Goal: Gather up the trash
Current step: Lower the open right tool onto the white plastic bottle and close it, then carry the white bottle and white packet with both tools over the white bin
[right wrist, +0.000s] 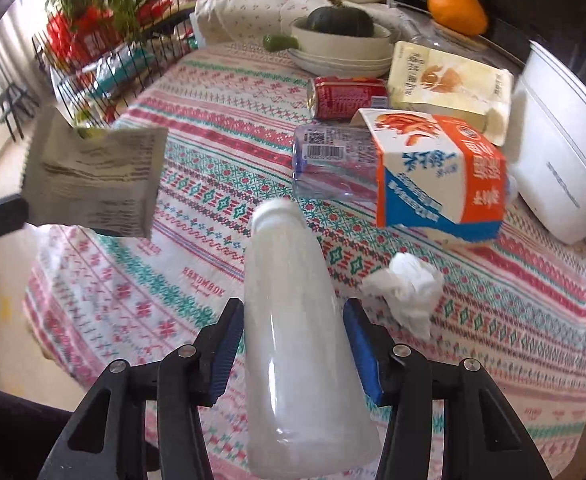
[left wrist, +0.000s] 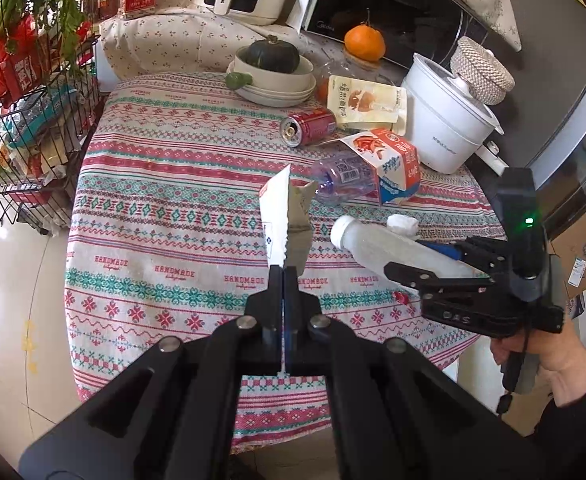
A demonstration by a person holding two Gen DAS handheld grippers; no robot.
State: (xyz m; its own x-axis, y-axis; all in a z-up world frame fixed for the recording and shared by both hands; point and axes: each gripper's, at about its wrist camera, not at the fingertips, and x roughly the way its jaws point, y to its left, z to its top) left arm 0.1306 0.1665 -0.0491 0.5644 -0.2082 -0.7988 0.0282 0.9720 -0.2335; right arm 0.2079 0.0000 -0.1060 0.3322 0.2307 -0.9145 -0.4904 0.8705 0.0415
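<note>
My left gripper (left wrist: 283,270) is shut on the edge of an empty silver snack wrapper (left wrist: 279,216), which stands up from its fingertips over the patterned tablecloth (left wrist: 165,216). The right wrist view shows the same wrapper (right wrist: 93,184) hanging at the left. A white plastic bottle (right wrist: 289,272) with a white cap lies between the blue pads (right wrist: 229,344) of my right gripper (right wrist: 293,306), and both pads press its sides. In the left wrist view that bottle (left wrist: 373,244) pokes out leftwards from the right gripper (left wrist: 409,258).
More litter lies behind: a crumpled tissue (right wrist: 409,292), an orange-and-blue carton (right wrist: 445,176), a clear bottle (right wrist: 333,160), a red can (right wrist: 349,96) and a yellow snack bag (right wrist: 445,80). A white cooker (left wrist: 449,120) stands at the right, a bowl with a squash (left wrist: 273,76) at the back, a wire rack (left wrist: 25,120) to the left.
</note>
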